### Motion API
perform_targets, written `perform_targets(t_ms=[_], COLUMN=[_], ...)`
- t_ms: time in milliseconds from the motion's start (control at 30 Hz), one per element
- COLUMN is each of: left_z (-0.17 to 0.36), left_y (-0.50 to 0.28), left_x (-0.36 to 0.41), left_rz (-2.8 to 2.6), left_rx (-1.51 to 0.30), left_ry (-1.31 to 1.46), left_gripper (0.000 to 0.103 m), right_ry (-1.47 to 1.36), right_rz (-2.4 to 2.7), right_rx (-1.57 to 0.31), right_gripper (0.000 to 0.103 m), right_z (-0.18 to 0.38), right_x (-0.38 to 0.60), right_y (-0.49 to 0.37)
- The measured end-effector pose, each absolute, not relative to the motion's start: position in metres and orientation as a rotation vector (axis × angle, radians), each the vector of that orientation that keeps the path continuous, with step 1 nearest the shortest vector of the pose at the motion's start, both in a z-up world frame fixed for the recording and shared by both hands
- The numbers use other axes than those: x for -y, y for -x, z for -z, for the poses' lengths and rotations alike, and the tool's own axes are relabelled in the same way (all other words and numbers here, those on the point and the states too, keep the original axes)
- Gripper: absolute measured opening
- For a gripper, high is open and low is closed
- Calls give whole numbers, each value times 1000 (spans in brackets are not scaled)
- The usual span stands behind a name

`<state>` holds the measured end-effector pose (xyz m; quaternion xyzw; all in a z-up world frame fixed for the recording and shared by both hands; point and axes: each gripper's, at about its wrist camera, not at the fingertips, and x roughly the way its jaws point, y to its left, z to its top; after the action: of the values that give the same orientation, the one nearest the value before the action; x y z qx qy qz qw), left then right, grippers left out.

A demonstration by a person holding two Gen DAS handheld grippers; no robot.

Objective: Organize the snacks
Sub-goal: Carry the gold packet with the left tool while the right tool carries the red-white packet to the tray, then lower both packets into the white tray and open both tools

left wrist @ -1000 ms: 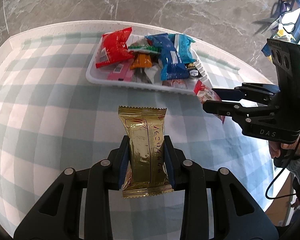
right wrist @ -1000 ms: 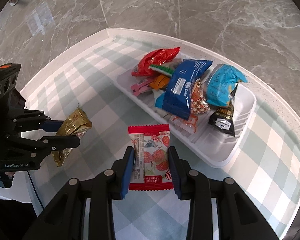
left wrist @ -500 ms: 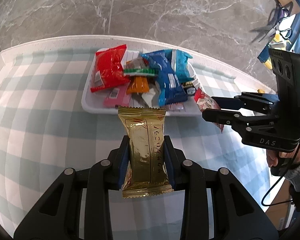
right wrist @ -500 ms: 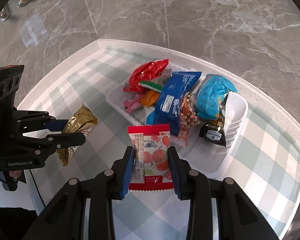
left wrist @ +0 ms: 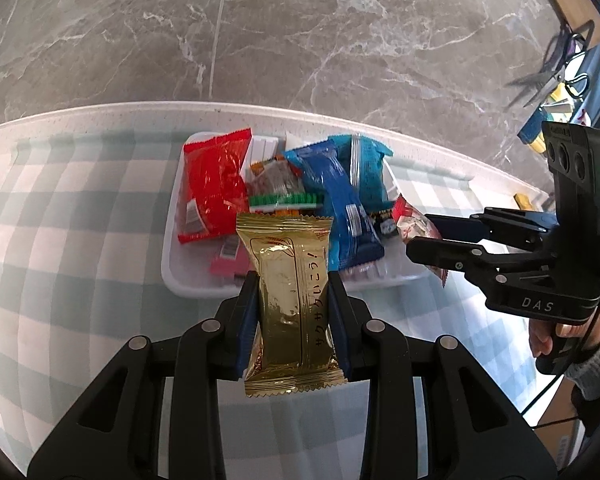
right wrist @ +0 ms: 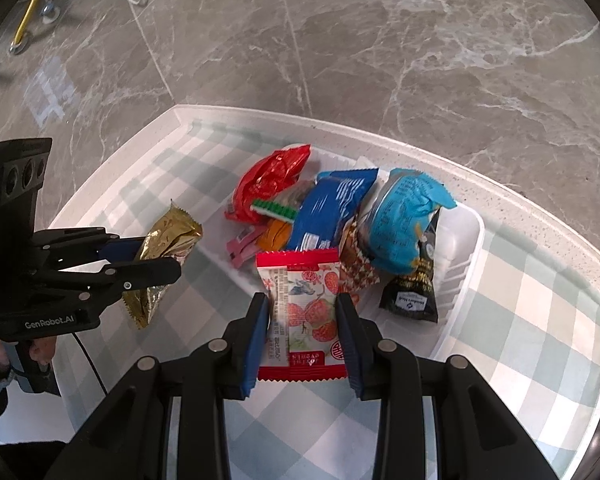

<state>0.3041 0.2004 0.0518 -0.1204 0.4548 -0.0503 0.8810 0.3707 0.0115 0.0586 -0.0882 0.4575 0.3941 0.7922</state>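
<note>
My left gripper [left wrist: 293, 280] is shut on a gold snack packet [left wrist: 290, 300], held just over the near rim of the white tray [left wrist: 168, 268]. My right gripper [right wrist: 302, 300] is shut on a red-and-white strawberry packet [right wrist: 302, 316], at the tray's [right wrist: 466, 276] near edge. The tray holds several snacks: a red bag [left wrist: 214, 184], a dark blue packet [left wrist: 336, 208], a light blue packet [right wrist: 408, 220] and a black packet [right wrist: 412, 292]. The right gripper [left wrist: 420, 240] shows in the left wrist view, the left gripper [right wrist: 160, 262] in the right wrist view.
The tray stands on a green-and-white checked cloth [left wrist: 60, 240] near the table's far raised white edge [right wrist: 340, 128]. Beyond it is a grey marble floor [left wrist: 300, 40]. Scissors [left wrist: 556, 76] lie on a surface at the far right.
Both grippers have moved forward to the tray with their packets. The gold packet now overlaps the tray's near rim, and the strawberry packet reaches its edge.
</note>
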Motion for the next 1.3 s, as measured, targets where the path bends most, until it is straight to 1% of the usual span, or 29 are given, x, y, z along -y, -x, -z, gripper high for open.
perform_targets(t_ms=[667, 1300], left_z=[-57, -32], left_y=[-374, -430], left_x=[-212, -216], left_rz=[140, 167], left_rx=[-936, -980], left_ry=[225, 216], left_gripper=[30, 30], right_ry=[105, 73], right_rz=[-806, -782], right_rx=[-973, -1004], right_gripper=[37, 37], right_z=[-70, -60], right_x=[-29, -57], right_y=[-422, -463])
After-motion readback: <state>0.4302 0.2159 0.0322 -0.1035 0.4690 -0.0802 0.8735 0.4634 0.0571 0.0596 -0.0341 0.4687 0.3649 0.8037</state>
